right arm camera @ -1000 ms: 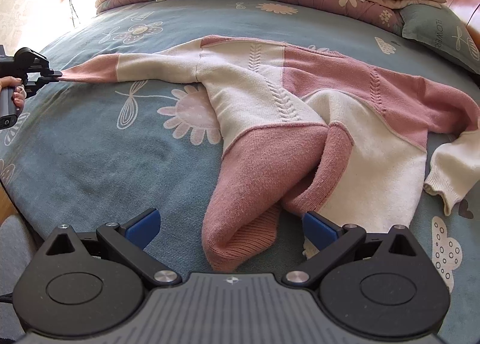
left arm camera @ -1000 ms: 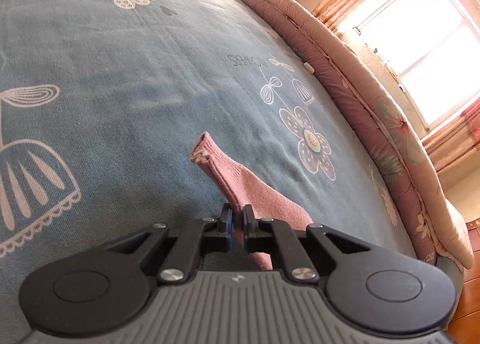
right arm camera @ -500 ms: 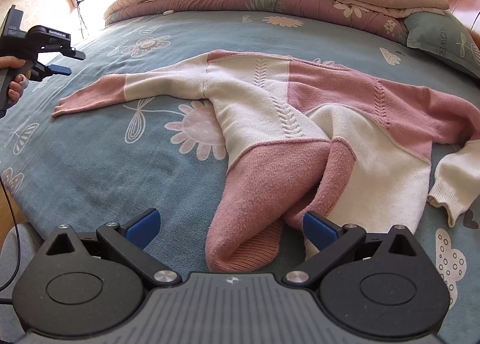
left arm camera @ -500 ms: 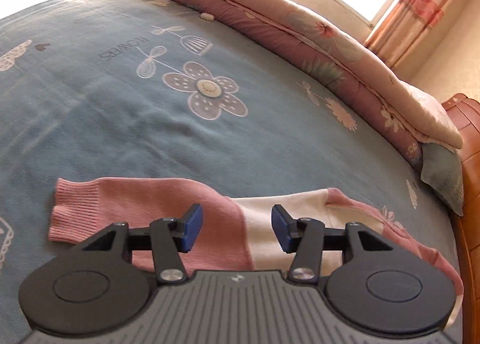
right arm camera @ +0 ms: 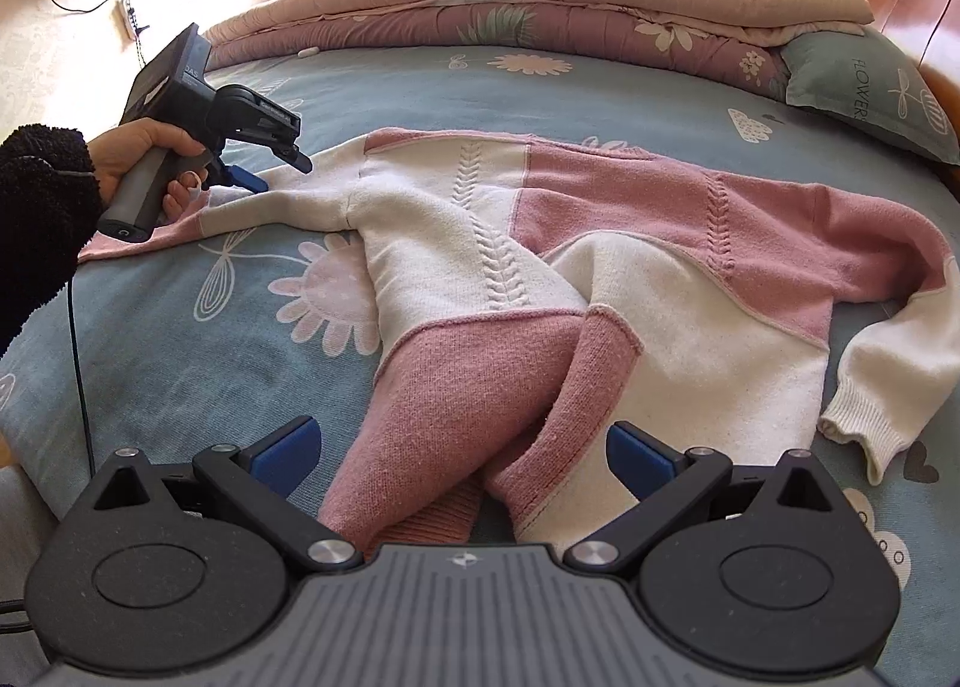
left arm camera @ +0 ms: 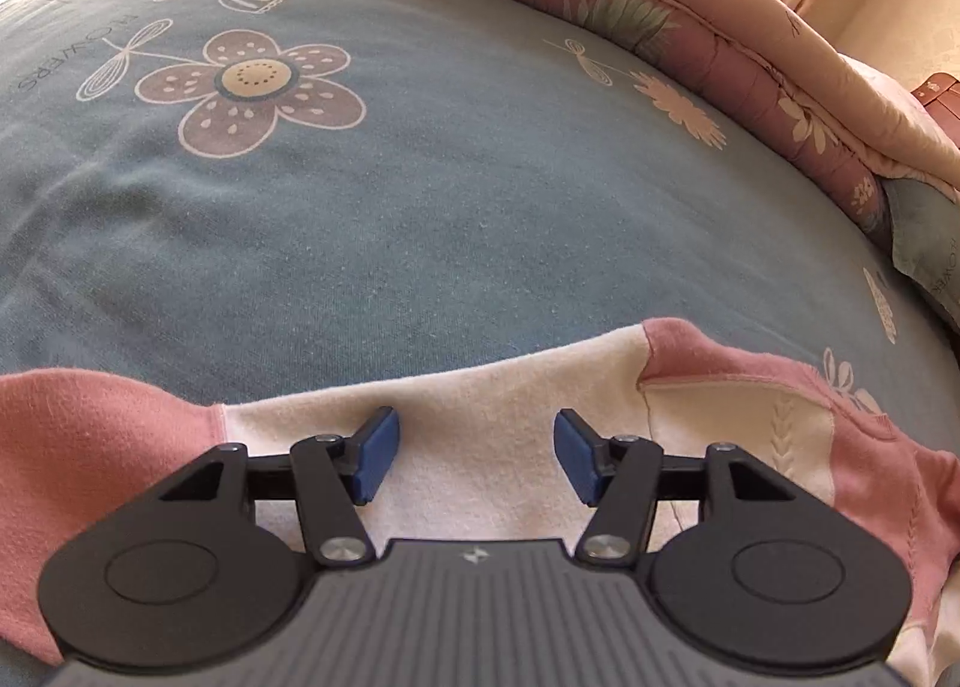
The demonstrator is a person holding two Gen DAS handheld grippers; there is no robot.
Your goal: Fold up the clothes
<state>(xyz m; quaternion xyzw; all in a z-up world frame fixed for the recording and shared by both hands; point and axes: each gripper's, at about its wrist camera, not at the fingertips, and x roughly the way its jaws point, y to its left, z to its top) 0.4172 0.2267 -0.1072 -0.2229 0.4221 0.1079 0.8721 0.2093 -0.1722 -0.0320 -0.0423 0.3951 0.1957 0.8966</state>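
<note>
I see the pink-and-cream knitted sweater spread on the blue flower-print bedsheet. My left gripper hovers open-jawed over its cream sleeve; my right gripper, jaws wide, straddles the bunched hem.

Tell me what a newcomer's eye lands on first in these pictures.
First, the pink-and-cream knit sweater sprawled and rumpled across the blue flower-print bedsheet. Next, the left tool, open, held by a hand over the outstretched sleeve at the sheet's left side. The right tool hovers open at the bunched pink hem.
</note>
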